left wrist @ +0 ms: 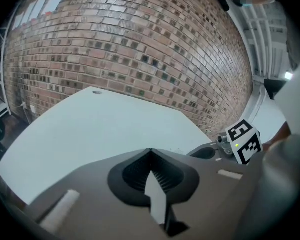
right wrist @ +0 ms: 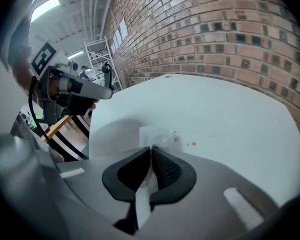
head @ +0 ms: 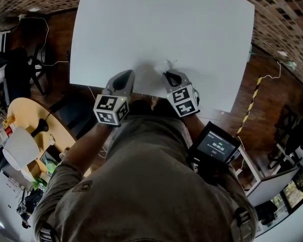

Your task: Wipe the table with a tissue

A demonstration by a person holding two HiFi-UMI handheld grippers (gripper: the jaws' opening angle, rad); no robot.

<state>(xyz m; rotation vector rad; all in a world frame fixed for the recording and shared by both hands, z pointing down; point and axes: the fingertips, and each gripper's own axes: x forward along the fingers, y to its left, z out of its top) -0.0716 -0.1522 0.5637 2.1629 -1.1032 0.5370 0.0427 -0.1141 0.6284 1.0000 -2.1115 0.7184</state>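
"Where's the thin white paper tissue?"

"In the right gripper. Its two dark ribbed jaws are pressed together on it. A crumpled bit sticks out past the tips and lies on the plain white tabletop, close to the edge nearest the person."

"And the left gripper?"

"Its jaws are closed against each other, tip to tip. It sits beside the right one, over that same near edge, with a small gap between the two."

"Anything else on the surface?"

"A few tiny orange-brown specks, just to the right of the tissue. They're near it but not touching."

"What's around them?"

"A red-brown brick wall runs along the far side of the tabletop. The person stands right up against the near edge, with a small black device with a lit screen at their right hip."
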